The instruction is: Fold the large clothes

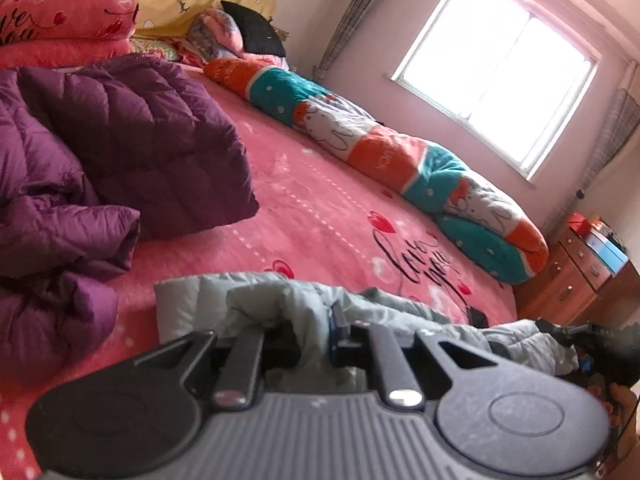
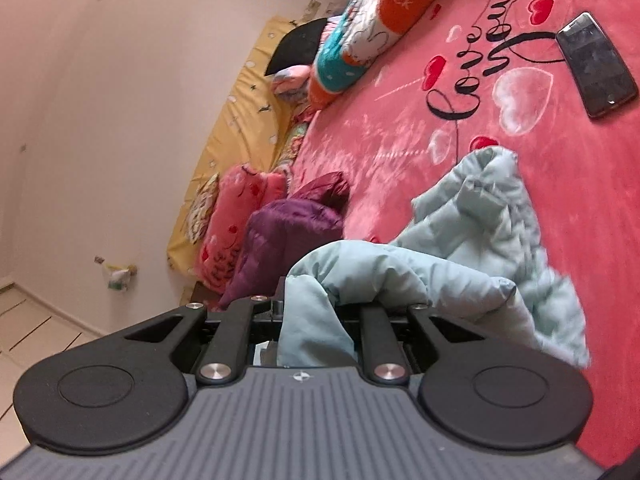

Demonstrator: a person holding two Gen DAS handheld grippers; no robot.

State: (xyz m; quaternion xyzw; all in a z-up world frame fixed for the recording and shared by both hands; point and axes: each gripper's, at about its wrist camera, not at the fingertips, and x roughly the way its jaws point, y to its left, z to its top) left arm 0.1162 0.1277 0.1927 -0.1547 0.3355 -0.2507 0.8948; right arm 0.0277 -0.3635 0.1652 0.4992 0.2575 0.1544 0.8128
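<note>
Right wrist view: both tools clamp the pale blue jacket (image 2: 472,248) above the bed (image 2: 400,128)
Left tool (image 1: 308,332) and right tool (image 2: 316,312) pinch puffy folds; slippery padding could slide free, or drape onto the phone (image 2: 596,64)

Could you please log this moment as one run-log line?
stage: folding | left gripper: shut on grey jacket | right gripper: shut on grey jacket | purple jacket: aside on bed
</note>
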